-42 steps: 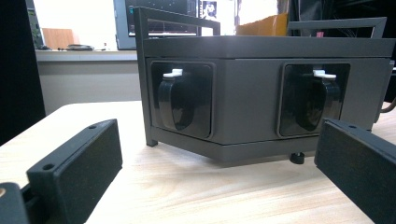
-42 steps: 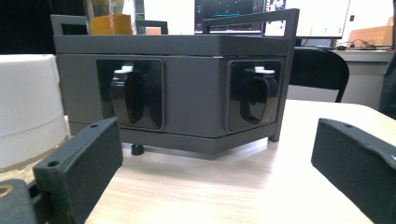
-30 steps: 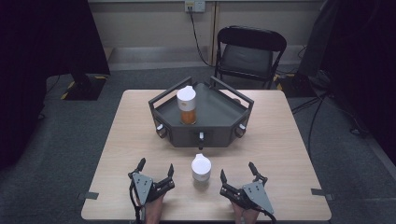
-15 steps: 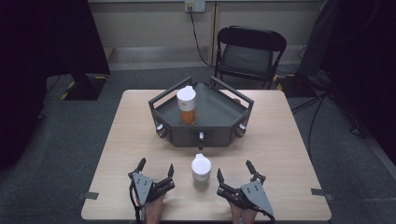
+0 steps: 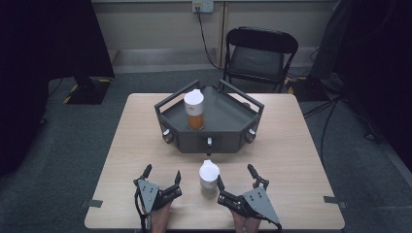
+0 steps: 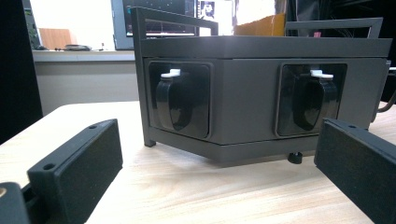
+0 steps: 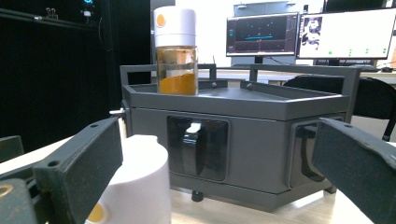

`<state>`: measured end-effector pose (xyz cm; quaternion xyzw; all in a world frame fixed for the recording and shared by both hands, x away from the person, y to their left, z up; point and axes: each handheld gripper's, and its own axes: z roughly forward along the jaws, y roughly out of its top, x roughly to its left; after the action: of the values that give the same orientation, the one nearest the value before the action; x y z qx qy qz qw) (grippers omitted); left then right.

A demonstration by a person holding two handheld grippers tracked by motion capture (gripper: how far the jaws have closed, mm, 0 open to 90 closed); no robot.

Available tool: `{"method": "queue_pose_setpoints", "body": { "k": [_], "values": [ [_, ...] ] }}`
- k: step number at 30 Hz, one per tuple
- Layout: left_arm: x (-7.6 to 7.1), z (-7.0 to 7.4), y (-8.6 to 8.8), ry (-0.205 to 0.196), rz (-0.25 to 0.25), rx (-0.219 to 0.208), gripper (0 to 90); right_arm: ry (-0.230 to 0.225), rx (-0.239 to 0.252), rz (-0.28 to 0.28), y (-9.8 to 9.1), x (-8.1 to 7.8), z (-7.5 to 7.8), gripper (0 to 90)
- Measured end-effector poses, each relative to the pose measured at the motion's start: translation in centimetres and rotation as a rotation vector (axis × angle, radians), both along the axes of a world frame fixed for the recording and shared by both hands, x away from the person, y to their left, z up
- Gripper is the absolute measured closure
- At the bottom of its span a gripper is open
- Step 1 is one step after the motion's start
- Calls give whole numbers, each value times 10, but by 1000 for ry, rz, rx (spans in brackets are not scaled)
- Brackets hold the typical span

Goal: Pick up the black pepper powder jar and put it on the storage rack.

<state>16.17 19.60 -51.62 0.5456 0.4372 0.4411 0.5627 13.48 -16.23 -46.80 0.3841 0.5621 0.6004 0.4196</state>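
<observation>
The white-capped jar [image 5: 209, 175] stood on the bench [image 5: 301, 160] between the left gripper [image 5: 162, 180] and right gripper [image 5: 236, 180], both fingers spread. Rigid, probably light and slippery; best gripped below the cap.

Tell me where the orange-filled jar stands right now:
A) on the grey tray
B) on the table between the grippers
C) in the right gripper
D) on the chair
A: the jar stands upright on the tray, apart from both open grippers.
</observation>
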Motion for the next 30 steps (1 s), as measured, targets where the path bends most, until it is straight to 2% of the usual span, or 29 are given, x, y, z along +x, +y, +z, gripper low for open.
{"method": "queue_pose_setpoints", "body": {
  "k": [14,21,30],
  "values": [
    [0,0,0,0,2,0,5,-8,-2,42,17,5,6,14],
    [0,0,0,0,2,0,5,15,-24,68,26,9,11,31],
    [0,0,0,0,2,0,4,31,-28,80,33,15,10,53]
  ]
}}
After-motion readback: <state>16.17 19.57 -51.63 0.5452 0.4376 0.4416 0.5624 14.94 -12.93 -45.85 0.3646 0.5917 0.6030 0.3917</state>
